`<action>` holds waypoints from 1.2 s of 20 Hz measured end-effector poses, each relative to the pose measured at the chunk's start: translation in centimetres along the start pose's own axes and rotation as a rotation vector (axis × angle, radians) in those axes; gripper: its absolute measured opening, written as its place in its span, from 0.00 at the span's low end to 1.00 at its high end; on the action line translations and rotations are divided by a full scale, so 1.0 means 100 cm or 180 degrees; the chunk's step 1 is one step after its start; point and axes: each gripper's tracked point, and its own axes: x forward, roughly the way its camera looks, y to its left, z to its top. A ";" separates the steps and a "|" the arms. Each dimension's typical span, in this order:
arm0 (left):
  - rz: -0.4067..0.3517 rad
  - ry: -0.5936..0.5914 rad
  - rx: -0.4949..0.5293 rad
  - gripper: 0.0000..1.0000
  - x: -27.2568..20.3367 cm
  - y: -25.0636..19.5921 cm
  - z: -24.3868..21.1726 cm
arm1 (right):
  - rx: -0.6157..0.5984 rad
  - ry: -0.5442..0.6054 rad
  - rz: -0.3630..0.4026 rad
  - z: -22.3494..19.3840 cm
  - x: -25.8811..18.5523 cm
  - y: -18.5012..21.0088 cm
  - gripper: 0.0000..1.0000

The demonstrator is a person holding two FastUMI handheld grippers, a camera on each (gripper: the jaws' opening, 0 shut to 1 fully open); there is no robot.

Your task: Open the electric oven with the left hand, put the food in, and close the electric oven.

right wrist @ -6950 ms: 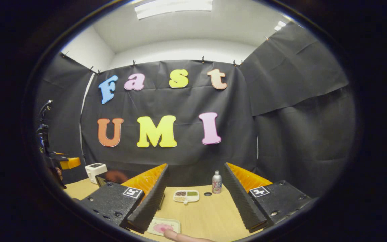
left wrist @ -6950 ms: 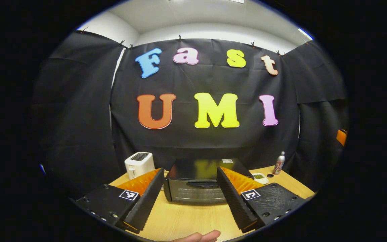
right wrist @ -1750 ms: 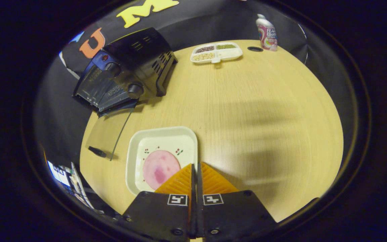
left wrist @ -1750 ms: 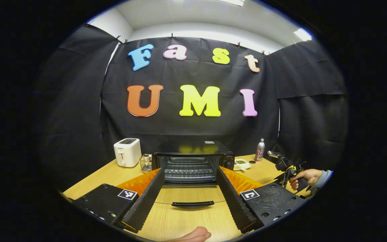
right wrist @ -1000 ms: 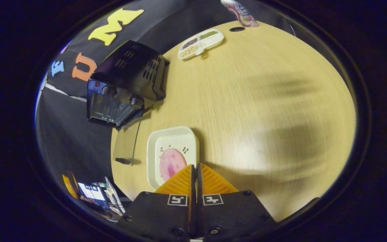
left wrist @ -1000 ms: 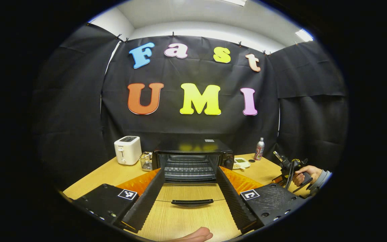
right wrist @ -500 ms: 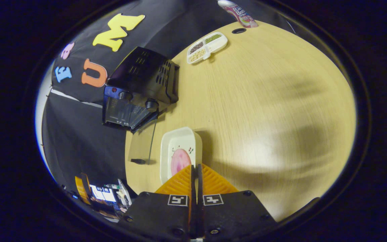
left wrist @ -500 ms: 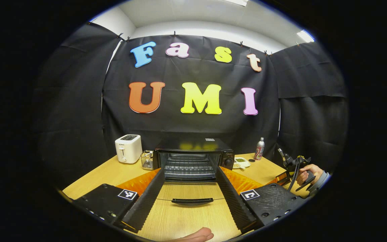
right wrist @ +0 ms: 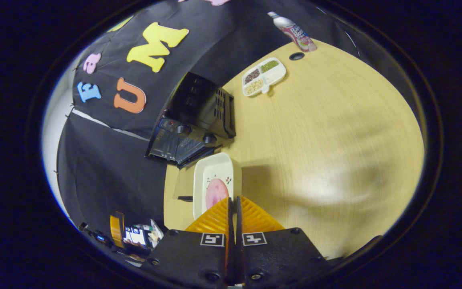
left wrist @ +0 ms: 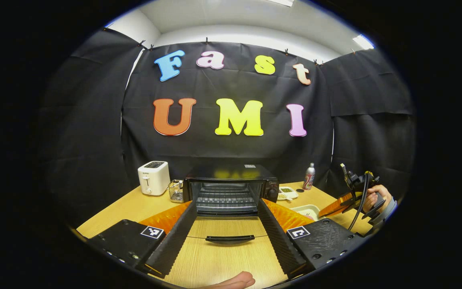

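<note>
Electric oven stands at the back of the wooden table, door dropped flat toward the front, handle at its near edge, rack cavity exposed. Left gripper hovers above the door, fingers spread wide, grasping nothing. Right gripper has its fingers clenched on the near rim of the white plate carrying the pink food slice; the plate is tilted, just right of the oven's front corner. Toaster and wire basket flank the oven's left; divided snack tray and bottle sit behind its right. Bare tabletop lies right of the plate.
</note>
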 end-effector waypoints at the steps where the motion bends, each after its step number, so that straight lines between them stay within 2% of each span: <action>1: -0.0003 -0.0006 0.0001 0.95 -0.002 0.002 0.000 | -0.0008 -0.0018 0.0032 0.000 -0.001 0.011 0.00; 3: 0.0006 -0.0017 0.0011 0.95 -0.009 0.009 -0.001 | -0.0010 -0.0039 0.0112 0.001 0.005 0.032 0.04; 7: 0.0048 -0.0069 0.0015 0.95 -0.024 0.030 0.003 | 0.0004 -0.0036 0.0236 -0.006 0.024 0.077 0.03; 8: 0.0065 -0.0089 0.0015 0.95 -0.030 0.036 0.004 | 0.0007 -0.0027 0.0250 -0.008 0.032 0.088 0.00; 9: 0.0084 -0.0111 0.0015 0.95 -0.034 0.043 0.005 | -0.0001 -0.0006 0.0258 -0.012 0.040 0.099 0.04; 10: 0.0106 -0.0123 0.0014 0.95 -0.038 0.050 0.006 | -0.0013 0.0006 0.0257 -0.017 0.049 0.108 0.00; 12: 0.0154 -0.0147 0.0011 0.95 -0.047 0.065 0.006 | -0.0049 0.0048 0.0237 -0.026 0.069 0.125 0.04; 14: 0.0198 -0.0131 0.0017 0.95 -0.053 0.079 0.003 | -0.0059 0.0089 0.0239 -0.035 0.090 0.141 0.00; 15: 0.0227 -0.0124 0.0028 0.96 -0.056 0.086 0.001 | -0.0022 0.0095 0.0248 -0.038 0.101 0.148 0.04; 18: 0.0375 -0.0111 0.0054 0.95 -0.065 0.107 -0.004 | 0.0069 0.0124 0.0211 -0.047 0.136 0.165 0.04; 21: 0.0417 -0.0127 0.0044 0.95 -0.073 0.120 -0.007 | 0.0163 0.0067 0.0096 -0.050 0.170 0.176 0.04; 22: 0.0425 -0.0129 0.0035 0.95 -0.073 0.125 -0.008 | 0.0231 0.0038 0.0100 -0.050 0.180 0.181 0.00; 24: 0.0459 -0.0115 0.0028 0.95 -0.076 0.133 -0.012 | 0.0374 0.0028 0.0171 -0.053 0.198 0.192 0.04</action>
